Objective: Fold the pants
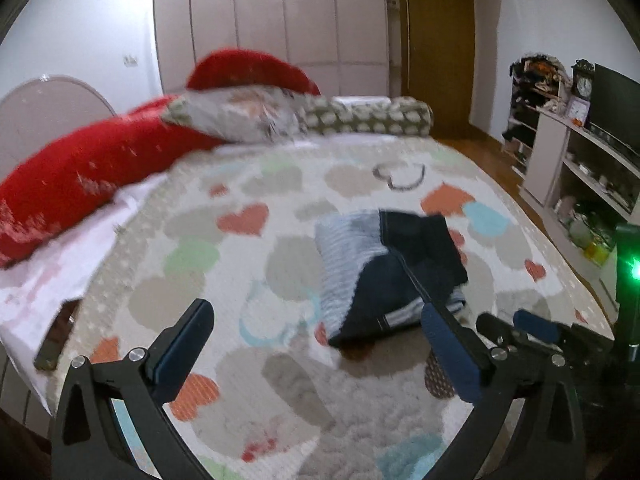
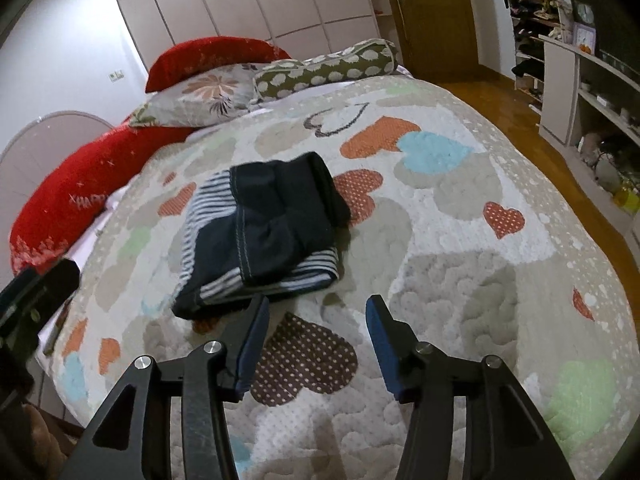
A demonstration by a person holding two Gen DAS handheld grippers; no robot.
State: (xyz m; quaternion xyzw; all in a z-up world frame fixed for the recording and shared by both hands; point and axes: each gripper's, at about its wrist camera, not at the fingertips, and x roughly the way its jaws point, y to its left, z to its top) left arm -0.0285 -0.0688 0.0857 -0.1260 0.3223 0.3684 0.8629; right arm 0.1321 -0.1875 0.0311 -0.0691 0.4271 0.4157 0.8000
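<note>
The pants (image 2: 262, 236) lie folded into a compact dark bundle with striped lining showing, on the heart-patterned bedspread (image 2: 460, 240) — on my side of the floral pillow (image 2: 204, 96) and red bolster (image 2: 72, 196). My right gripper (image 2: 316, 344) hovers just short of the bundle's near edge, fingers spread, holding nothing. My left gripper (image 1: 316, 352) is wide open too — empty, beside the pants.

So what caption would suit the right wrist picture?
Folded navy pants with striped lining lie on the heart-patterned quilt, right gripper jaws open.
</note>
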